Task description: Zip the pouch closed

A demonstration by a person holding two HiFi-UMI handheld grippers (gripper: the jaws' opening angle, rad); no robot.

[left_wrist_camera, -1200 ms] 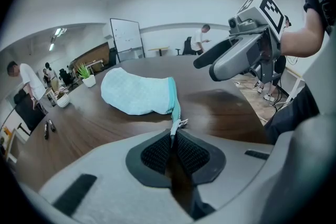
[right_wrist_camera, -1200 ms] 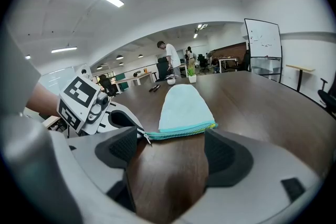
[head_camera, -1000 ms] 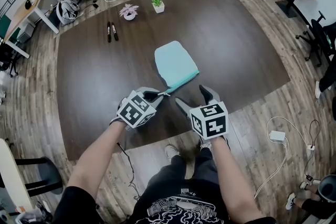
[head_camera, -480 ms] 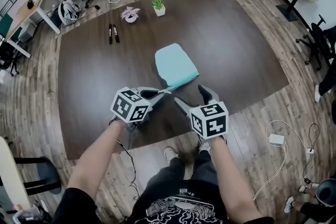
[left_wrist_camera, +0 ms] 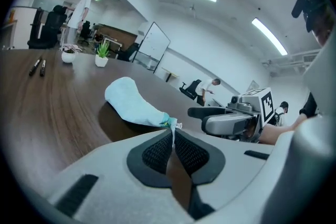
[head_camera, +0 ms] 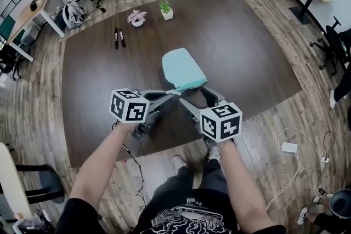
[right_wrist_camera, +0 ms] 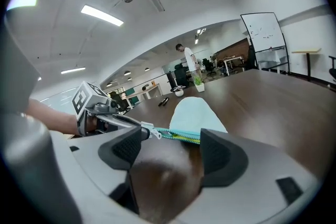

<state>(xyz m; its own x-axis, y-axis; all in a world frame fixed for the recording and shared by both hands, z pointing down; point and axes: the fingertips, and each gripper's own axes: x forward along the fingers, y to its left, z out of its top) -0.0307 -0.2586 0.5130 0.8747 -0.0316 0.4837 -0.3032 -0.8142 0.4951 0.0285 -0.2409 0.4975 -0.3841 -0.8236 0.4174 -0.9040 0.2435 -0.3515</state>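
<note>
Clenched on the small white zip pull (left_wrist_camera: 172, 132), the jaws of the left gripper (head_camera: 170, 94) hold it at the pouch's seven-o'clock corner. At five o'clock the jaws of the right gripper (head_camera: 196, 97) stand apart, have just been narrowing, and straddle the teal zip edge (right_wrist_camera: 181, 135) without pressing it. Beyond them the light-teal fabric pouch (head_camera: 182, 67) lies mid-way across the dark wooden table (head_camera: 247, 46). With the slider at one end, zipping looks either barely begun or finished; I cannot tell which. Two black markers (head_camera: 118, 37) lie at eleven o'clock.
</note>
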